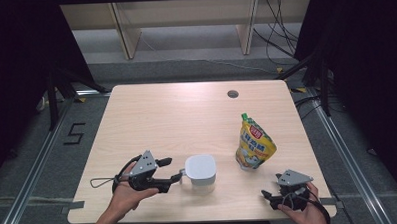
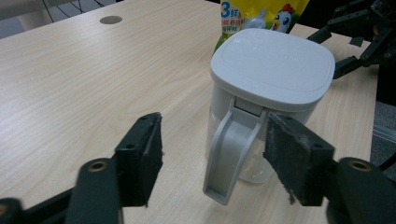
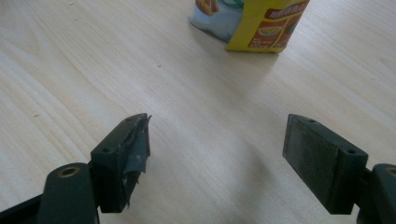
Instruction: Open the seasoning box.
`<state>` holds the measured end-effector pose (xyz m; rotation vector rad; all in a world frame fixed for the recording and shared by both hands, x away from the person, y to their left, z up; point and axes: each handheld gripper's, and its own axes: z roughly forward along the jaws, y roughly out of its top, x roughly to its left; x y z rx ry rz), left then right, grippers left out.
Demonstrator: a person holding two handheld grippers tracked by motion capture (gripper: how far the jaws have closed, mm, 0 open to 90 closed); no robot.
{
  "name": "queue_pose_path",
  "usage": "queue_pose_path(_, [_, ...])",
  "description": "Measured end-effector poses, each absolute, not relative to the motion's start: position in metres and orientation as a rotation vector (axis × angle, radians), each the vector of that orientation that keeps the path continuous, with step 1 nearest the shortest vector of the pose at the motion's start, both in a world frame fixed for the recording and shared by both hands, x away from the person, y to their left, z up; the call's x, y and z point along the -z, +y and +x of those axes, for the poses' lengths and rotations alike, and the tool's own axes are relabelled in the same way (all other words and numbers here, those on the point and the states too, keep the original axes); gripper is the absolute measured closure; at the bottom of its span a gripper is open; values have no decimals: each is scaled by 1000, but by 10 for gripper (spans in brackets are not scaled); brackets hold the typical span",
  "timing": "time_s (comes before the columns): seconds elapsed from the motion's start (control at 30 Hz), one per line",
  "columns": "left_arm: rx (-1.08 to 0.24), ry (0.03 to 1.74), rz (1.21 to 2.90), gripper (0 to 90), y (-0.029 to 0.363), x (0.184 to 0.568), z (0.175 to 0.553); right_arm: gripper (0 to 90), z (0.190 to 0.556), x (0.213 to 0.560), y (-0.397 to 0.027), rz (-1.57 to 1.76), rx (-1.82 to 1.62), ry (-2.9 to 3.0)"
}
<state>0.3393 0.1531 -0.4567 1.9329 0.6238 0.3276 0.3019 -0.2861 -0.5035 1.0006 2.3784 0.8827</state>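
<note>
While the left claw [image 2: 212,154] stands wide around the handle [image 2: 229,154] of the white-lidded jug [image 1: 200,173] at the near middle of the desk [image 1: 151,118], it should close squarely on that handle. Right claw [image 3: 217,154] is wide, holding nothing, near the yellow pouch [image 1: 254,144].

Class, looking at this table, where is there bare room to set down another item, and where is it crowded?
Free: the far-left wooden table from the round grommet hole leftward, and the middle behind the white-lidded clear jug. Crowded: the near edge, where the left gripper, jug, yellow spouted pouch and right gripper sit.
</note>
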Motion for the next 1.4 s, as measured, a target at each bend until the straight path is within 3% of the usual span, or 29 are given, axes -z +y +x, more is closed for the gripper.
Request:
queue_pose_path(0.4, [-321,540,1854,727,147,439,333,244,298,501,-279,997,-949,2360])
queue_pose_path(0.47, [-314,530,1842,791,145,438,334,210,297,500,-274,974,-971,2368])
queue_pose_path(0.63, [-315,515,1853,834,138,438,336,180,294,497,-267,979,-1017,2354])
queue_pose_path(0.97, [-321,502,1884,886,129,440,340,308,296,496,-263,957,-1017,2363])
queue_pose_path(1.4, [-314,532,1870,890,129,444,339,453,295,489,-259,895,-1121,2340])
